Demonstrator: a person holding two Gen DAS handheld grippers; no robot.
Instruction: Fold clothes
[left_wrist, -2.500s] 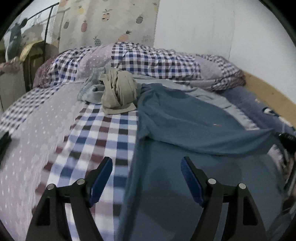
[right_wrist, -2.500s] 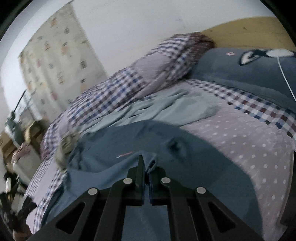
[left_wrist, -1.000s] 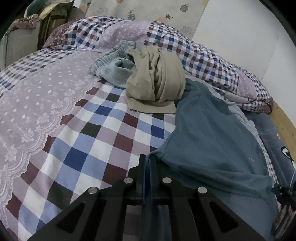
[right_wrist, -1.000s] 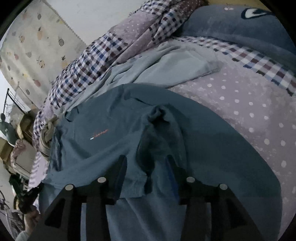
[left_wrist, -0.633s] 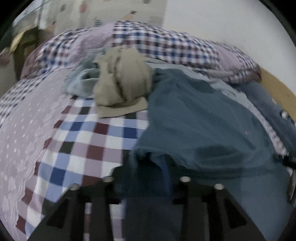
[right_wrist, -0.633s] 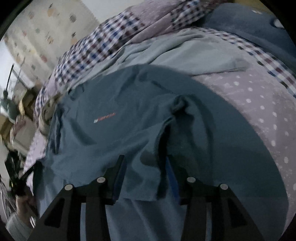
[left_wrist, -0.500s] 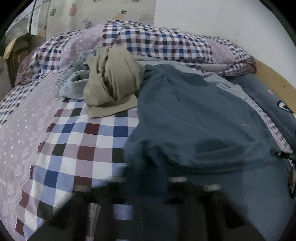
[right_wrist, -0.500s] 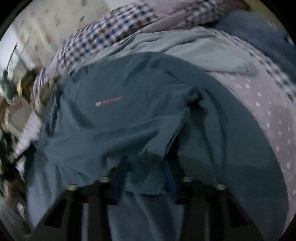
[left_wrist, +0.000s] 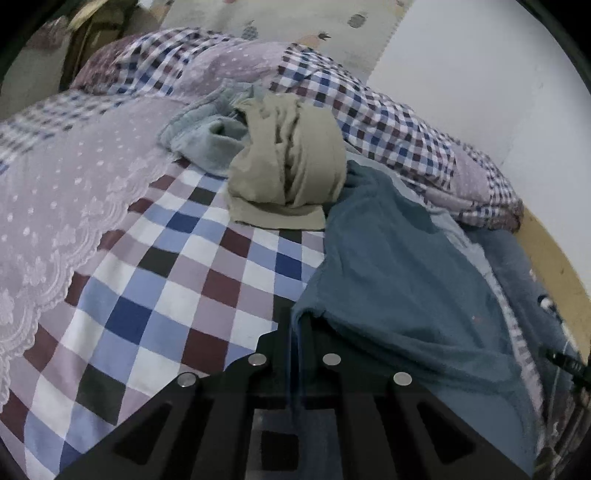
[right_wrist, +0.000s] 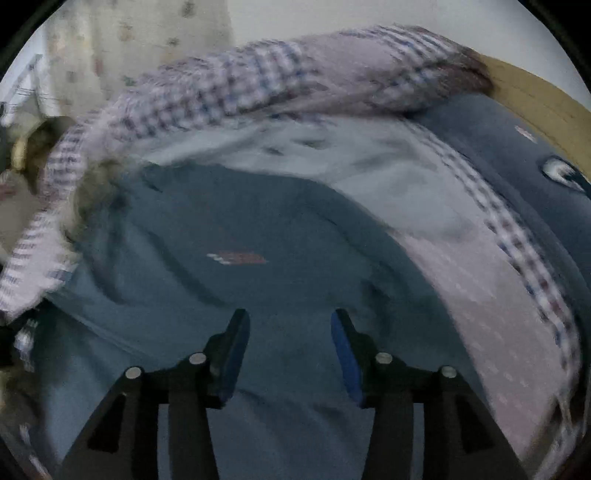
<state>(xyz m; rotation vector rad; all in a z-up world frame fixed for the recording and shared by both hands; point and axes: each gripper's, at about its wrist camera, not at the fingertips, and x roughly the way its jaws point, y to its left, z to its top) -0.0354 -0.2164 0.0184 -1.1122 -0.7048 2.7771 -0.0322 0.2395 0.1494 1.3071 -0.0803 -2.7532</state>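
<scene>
Pinching the near-left edge of the blue shirt in the clenched left tongs, long axis running far-right across the bed, right tongs released just above its middle.

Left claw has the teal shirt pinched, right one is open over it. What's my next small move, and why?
Probably lower the right claw and close it on the teal shirt. The left claw is shut on the shirt's edge, while the right hangs open above the cloth holding nothing, so only one side is held for a fold.
</scene>
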